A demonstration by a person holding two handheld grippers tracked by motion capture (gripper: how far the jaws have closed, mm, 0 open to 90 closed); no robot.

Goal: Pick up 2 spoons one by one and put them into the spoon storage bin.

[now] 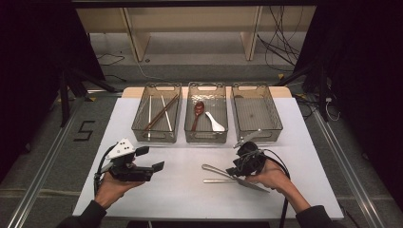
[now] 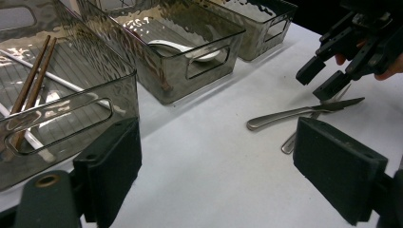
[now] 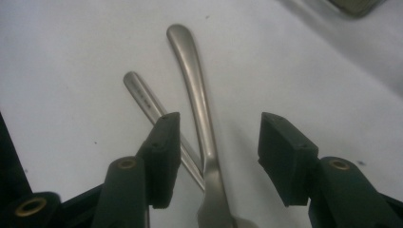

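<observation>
Two metal utensils lie crossed on the white table [image 1: 180,190] at front right. The longer one [image 1: 215,170] [image 2: 285,114] [image 3: 197,90] has a curved handle and a flat pointed end like a knife blade. The thinner handle [image 1: 216,180] [image 3: 142,92] lies beside it. My right gripper [image 1: 234,172] [image 3: 216,152] is low over them and open, its jaws on either side of the longer handle without touching it. It also shows far off [image 2: 328,71] in the left gripper view. My left gripper [image 1: 153,159] [image 2: 218,161] is held open at front left with nothing in it.
Three clear grey bins stand in a row at the back. Wooden and metal chopsticks lie in the left bin [image 1: 157,135] [image 2: 71,114]. A brown spoon [image 1: 197,111] and a white spoon [image 1: 215,122] lie in the middle bin [image 1: 206,137]. I see nothing in the right bin [image 1: 256,133].
</observation>
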